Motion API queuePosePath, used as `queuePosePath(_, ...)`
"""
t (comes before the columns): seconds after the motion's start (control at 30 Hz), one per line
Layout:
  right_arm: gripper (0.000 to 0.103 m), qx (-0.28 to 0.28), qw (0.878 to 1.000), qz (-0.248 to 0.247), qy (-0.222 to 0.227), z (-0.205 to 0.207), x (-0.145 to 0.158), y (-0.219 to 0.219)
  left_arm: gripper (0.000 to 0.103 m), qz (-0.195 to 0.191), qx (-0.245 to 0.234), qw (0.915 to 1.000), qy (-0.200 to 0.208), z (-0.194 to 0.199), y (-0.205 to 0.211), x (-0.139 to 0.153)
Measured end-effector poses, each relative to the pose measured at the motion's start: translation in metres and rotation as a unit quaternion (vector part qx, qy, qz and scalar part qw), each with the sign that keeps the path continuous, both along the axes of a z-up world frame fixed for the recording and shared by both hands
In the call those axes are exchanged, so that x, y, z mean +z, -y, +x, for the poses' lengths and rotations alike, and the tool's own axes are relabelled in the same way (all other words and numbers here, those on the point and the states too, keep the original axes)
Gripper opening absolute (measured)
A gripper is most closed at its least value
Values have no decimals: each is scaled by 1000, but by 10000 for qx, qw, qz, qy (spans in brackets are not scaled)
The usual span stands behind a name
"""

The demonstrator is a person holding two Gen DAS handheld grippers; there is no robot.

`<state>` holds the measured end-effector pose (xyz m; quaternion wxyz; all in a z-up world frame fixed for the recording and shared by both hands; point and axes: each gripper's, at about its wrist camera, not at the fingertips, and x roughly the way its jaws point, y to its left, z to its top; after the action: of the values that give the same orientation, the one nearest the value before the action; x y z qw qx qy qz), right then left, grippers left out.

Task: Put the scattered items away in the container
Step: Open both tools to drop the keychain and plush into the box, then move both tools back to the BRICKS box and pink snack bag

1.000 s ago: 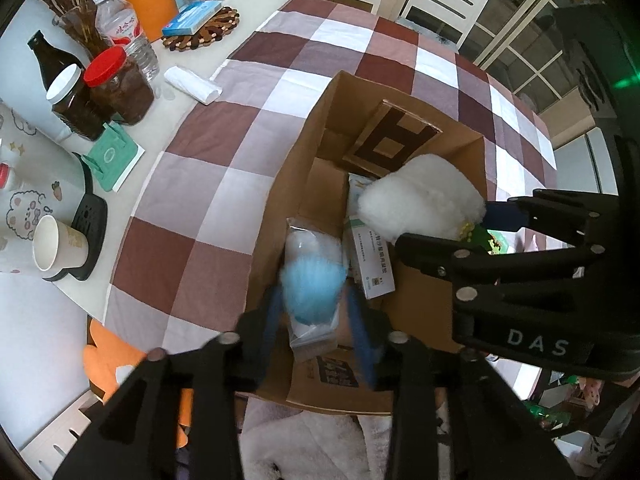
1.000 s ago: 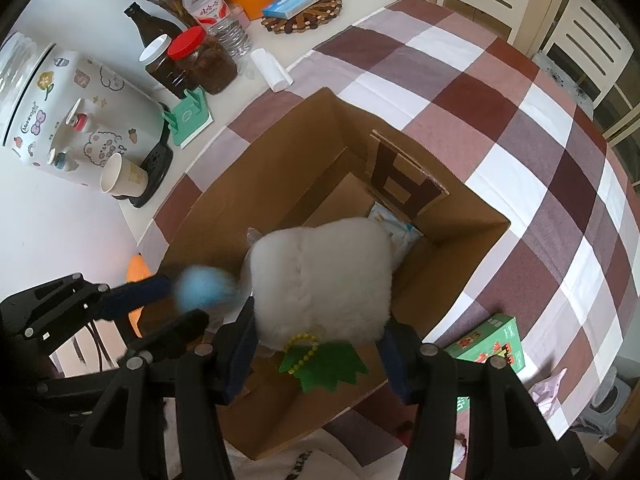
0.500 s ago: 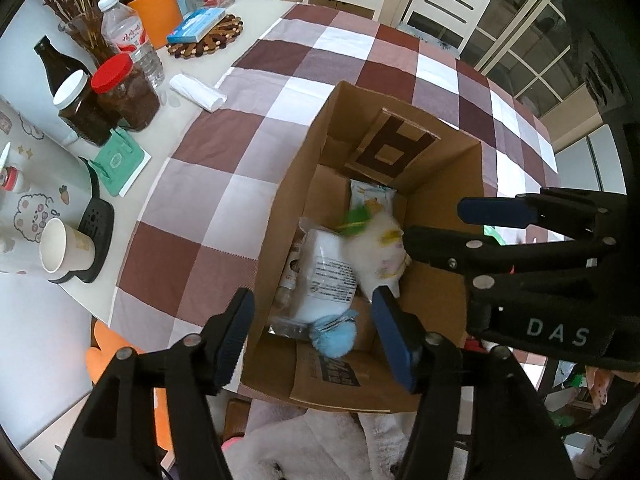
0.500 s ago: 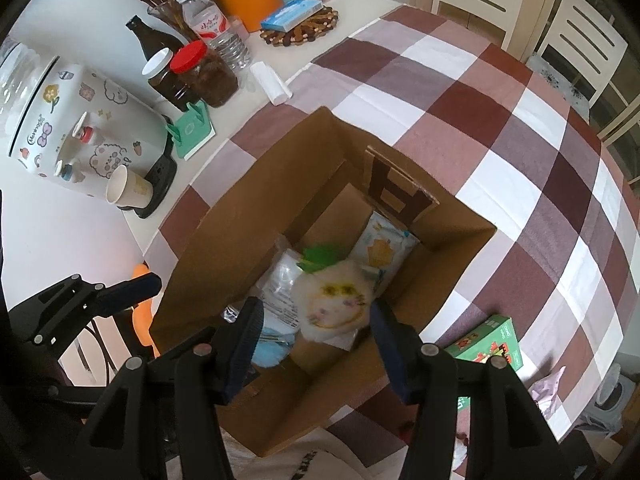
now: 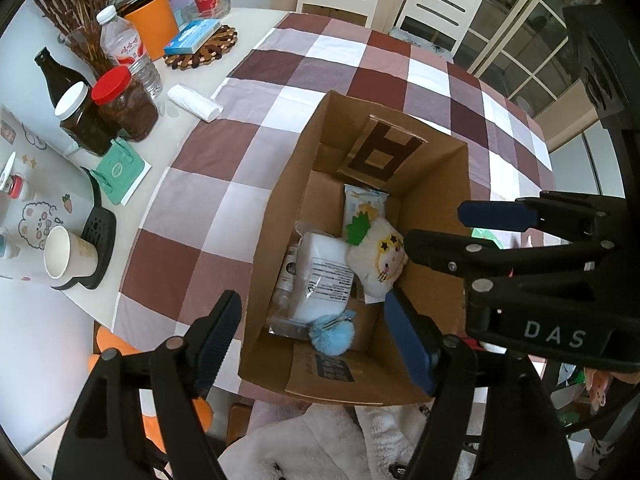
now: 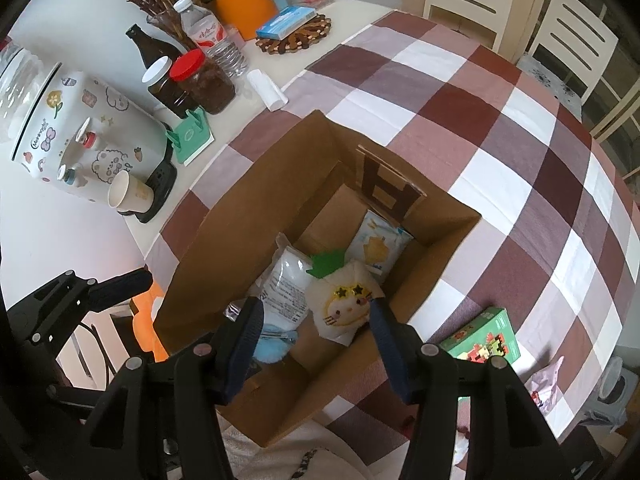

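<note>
An open cardboard box [image 5: 436,200] [image 6: 224,216] stands on the checked tablecloth. Inside lie a white plush toy with a green leaf [image 5: 378,258] [image 6: 346,306], a blue pompom [image 5: 332,334] [image 6: 272,346], a white plastic packet [image 5: 320,276] [image 6: 282,288] and a snack pouch [image 5: 364,204] [image 6: 380,250]. My left gripper [image 5: 312,320] is open and empty above the box's near edge. My right gripper [image 6: 316,320] is open and empty above the box; it also shows in the left wrist view [image 5: 444,226].
A green toy box [image 6: 484,338] lies on the cloth right of the carton. Jars [image 5: 124,104], bottles, a paper cup [image 5: 66,256], a white roll [image 5: 194,102] and a green stand crowd the table's left side. Two chairs [image 5: 436,4] stand beyond.
Both grippers opened: the blue pompom and the white plush dropped into the box. Both grippers have risen a little above it.
</note>
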<state>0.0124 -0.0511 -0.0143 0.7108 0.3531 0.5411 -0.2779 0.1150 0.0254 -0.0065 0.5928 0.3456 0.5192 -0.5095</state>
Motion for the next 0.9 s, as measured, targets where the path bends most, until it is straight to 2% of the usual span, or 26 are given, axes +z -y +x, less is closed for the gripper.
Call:
queuePosePath(0.23,57,-239,9997,-22,49,-17,5,-7,77,-17,-177,9998,63,-11,-2,5)
queuePosePath(0.3,57,-322,9995,-32,52,-23,6,-9,81,-28,-239,9997,92,-15,-2,7)
queuePosePath(0.6,57,-734,9973,2,75,-56,8,-19,82,-84,-507,9986,120,-35,1,10)
queuePosePath(0.9,57,-1338,9909,12,150,-111,8,-30,82,-9,-1059,9942,198,-82,4,9)
